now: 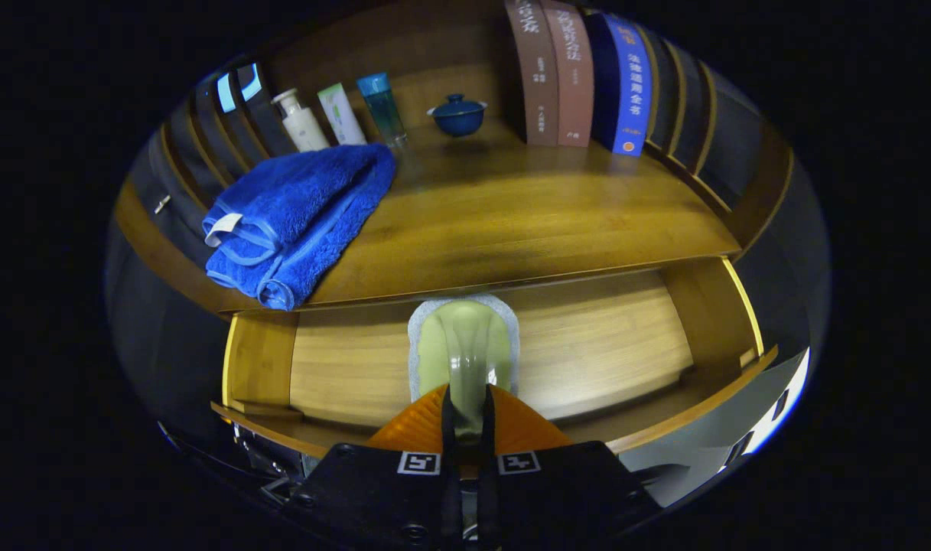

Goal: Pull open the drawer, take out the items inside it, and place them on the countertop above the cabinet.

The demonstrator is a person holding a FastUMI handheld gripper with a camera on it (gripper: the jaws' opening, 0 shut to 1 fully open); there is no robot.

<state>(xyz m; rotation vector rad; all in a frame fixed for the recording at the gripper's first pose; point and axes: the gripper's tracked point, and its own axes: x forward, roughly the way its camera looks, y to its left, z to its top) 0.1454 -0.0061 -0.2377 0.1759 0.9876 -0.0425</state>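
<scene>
We see a home-like corner, staged in a booth. A wooden cabinet top (511, 214) carries toiletry bottles (301, 122), a folded blue towel (297, 210), a lidded bowl (457, 115) and upright books (580, 73).

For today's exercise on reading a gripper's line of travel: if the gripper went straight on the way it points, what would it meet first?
The gripper is shut on the green brush, so beyond it probably the countertop's front edge above the open drawer; depth is unclear.
</scene>
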